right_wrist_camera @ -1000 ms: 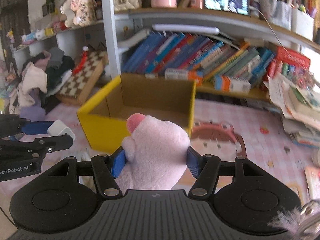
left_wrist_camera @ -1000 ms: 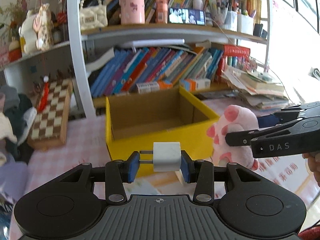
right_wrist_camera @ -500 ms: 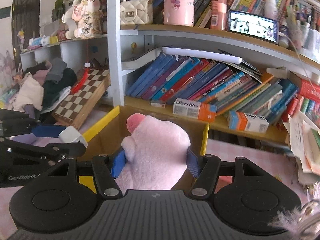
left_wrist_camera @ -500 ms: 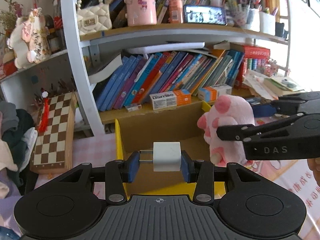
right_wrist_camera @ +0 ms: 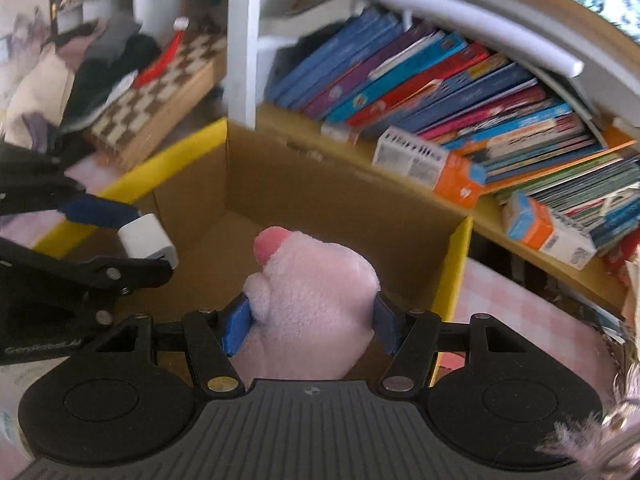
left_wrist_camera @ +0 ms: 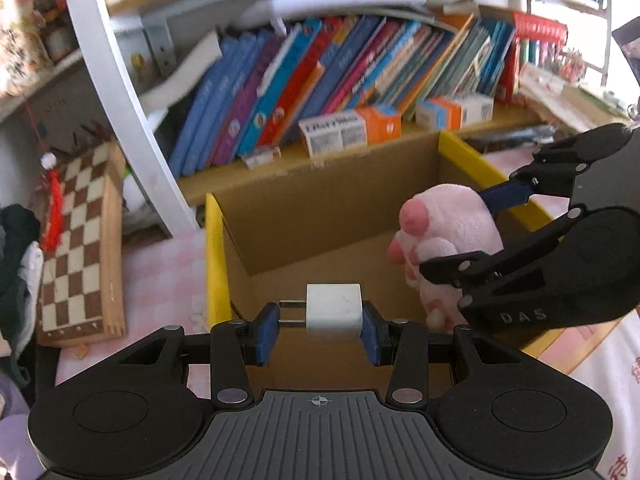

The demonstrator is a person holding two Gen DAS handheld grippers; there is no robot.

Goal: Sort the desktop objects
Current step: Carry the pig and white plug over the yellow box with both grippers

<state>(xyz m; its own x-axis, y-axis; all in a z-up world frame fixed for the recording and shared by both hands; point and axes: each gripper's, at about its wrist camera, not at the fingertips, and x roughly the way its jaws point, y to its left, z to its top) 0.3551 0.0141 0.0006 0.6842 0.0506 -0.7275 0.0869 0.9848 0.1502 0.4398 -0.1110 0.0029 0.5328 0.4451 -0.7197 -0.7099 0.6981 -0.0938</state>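
Note:
My left gripper (left_wrist_camera: pixel 318 334) is shut on a white plug adapter (left_wrist_camera: pixel 334 311) with its two prongs pointing left, held over the open yellow cardboard box (left_wrist_camera: pixel 214 248). My right gripper (right_wrist_camera: pixel 310 326) is shut on a pink plush paw (right_wrist_camera: pixel 312 300) and holds it over the same box (right_wrist_camera: pixel 456 264). In the left wrist view the paw (left_wrist_camera: pixel 448 240) and the right gripper (left_wrist_camera: pixel 472 236) hang at the right, above the box interior. In the right wrist view the adapter (right_wrist_camera: pixel 146 240) and the left gripper (right_wrist_camera: pixel 128 238) sit at the left.
A bookshelf with leaning books (left_wrist_camera: pixel 320 80) and small orange-and-white cartons (left_wrist_camera: pixel 348 130) stands right behind the box. A wooden chessboard (left_wrist_camera: pixel 80 248) leans at the left beside a pile of clothes (left_wrist_camera: pixel 16 264). The desk has a pink checked cover (right_wrist_camera: pixel 520 320).
Both grippers have moved forward and down over the box opening, each still holding its object. The box interior now fills the lower view; the upper shelf has left the frame.

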